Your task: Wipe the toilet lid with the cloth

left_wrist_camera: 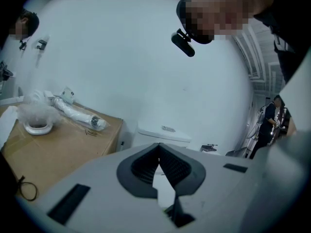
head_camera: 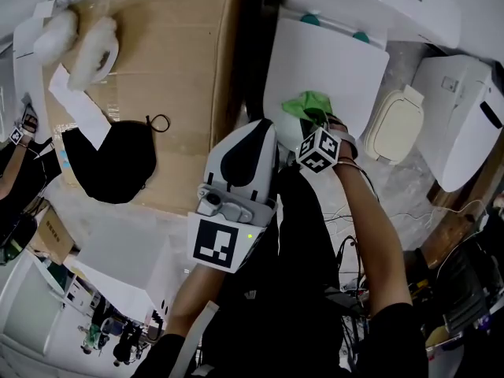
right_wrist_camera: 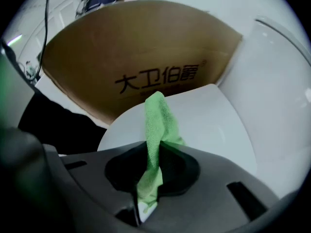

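The white toilet lid [head_camera: 323,57] is shut and lies ahead of me, also filling the right gripper view [right_wrist_camera: 209,125]. My right gripper [head_camera: 299,128] is over the lid's near edge, shut on the green cloth [head_camera: 309,105]. In the right gripper view the cloth [right_wrist_camera: 158,123] stands up from between the closed jaws [right_wrist_camera: 149,166] and hangs over the lid. My left gripper [head_camera: 260,136] is held just left of the right one, beside the toilet. Its jaws [left_wrist_camera: 159,154] are shut with nothing in them, pointing towards the tank [left_wrist_camera: 163,132].
A large cardboard box [head_camera: 169,61] stands close to the toilet's left, with a black cloth item [head_camera: 114,164] and white wrapped parts [head_camera: 75,42] on top. A cream container [head_camera: 394,128] and a white bin [head_camera: 465,124] sit on the right. Cables lie on the floor.
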A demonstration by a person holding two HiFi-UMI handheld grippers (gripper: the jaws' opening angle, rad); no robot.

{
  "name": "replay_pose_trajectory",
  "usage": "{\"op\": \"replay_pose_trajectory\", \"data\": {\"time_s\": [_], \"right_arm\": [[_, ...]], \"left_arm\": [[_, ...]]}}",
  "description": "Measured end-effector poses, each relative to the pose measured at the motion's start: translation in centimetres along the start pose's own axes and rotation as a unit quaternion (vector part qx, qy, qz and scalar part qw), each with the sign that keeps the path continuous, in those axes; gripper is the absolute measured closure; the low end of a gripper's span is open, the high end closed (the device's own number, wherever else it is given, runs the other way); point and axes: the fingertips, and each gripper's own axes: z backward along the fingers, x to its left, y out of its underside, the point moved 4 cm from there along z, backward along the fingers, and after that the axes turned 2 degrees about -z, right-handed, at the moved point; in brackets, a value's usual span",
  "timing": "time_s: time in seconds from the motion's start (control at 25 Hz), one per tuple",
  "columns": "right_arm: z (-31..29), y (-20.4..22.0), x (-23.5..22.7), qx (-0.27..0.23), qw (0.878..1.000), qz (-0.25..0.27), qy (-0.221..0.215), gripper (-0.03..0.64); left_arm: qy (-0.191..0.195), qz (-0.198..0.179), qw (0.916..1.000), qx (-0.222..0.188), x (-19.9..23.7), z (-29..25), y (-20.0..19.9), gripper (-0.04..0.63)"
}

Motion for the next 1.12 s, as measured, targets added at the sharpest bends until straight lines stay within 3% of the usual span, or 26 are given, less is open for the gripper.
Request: {"op": "replay_pose_trajectory", "data": {"time_s": [0.12, 0.28, 0.44, 0.56, 0.68, 0.88, 1.12], "right_arm": [[3.1, -0.6, -4.9, -0.06, 0.994, -0.079, 0.044, 0.561], [6.2, -0.4, -12.1, -0.106, 0.978, -0.138, 0.119, 0.561], [8.0, 0.2, -19.1, -0.107, 0.96, -0.169, 0.198, 0.561], [7.8, 0.6, -22.5, -0.088, 0.954, -0.163, 0.237, 0.561], [5.5, 1.4, -23.4, -0.037, 0.961, -0.132, 0.239, 0.561], [0.4, 3.4, -20.3, 0.049, 0.979, -0.075, 0.182, 0.561], [-1.5, 4.9, -17.4, 0.082, 0.983, -0.043, 0.158, 0.561]], "left_arm": [[0.006, 0.001, 1.0, 0.0, -0.1, -0.8, -0.1, 0.586], [0.014, 0.0, 0.9999, 0.003, -0.3, -1.7, -0.1, 0.586], [0.023, 0.0, 0.9997, 0.005, -0.5, -2.5, -0.2, 0.586], [0.028, -0.001, 0.9995, 0.011, -0.5, -3.0, -0.1, 0.586], [0.031, -0.003, 0.9994, 0.017, -0.6, -3.5, 0.1, 0.586], [0.036, -0.006, 0.999, 0.027, -0.6, -4.0, 0.6, 0.586], [0.042, -0.005, 0.9985, 0.036, -1.0, -4.5, 1.1, 0.586]]}}
